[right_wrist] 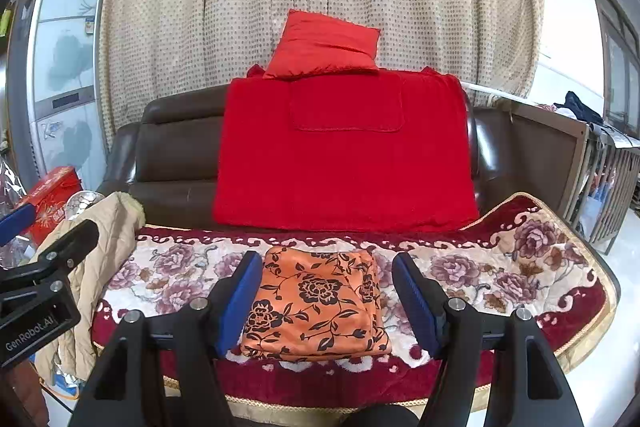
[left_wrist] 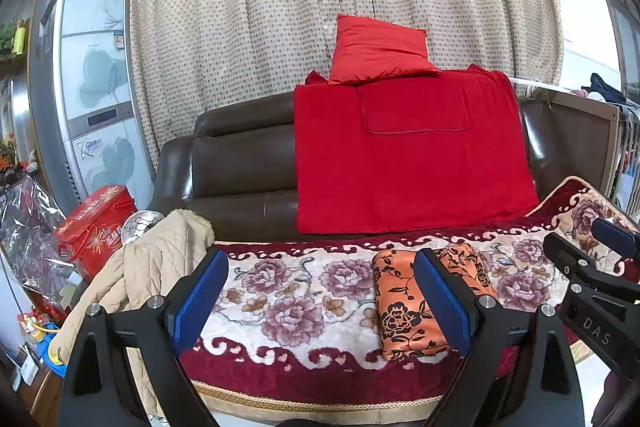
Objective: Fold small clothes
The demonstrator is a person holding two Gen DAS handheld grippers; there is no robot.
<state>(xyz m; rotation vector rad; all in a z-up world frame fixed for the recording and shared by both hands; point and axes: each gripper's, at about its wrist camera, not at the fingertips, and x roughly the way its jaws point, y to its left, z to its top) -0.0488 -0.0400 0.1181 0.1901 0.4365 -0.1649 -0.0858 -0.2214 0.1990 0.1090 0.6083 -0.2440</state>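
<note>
A lived-in home sitting room. A brown leather sofa (right_wrist: pixel 168 155) under a flowered blanket (right_wrist: pixel 500 267) stands before long dotted curtains (right_wrist: pixel 400 7). A tall floor air conditioner (left_wrist: pixel 96 99) fills the corner, beside a red gift box (left_wrist: pixel 96 223).

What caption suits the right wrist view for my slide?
Open right tongs above a folded orange floral garment on the flowered blanket.

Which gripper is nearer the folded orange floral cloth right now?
Right. The right gripper frames the orange floral cloth between open jaws, without touching; the left gripper points mostly beside it.
</note>
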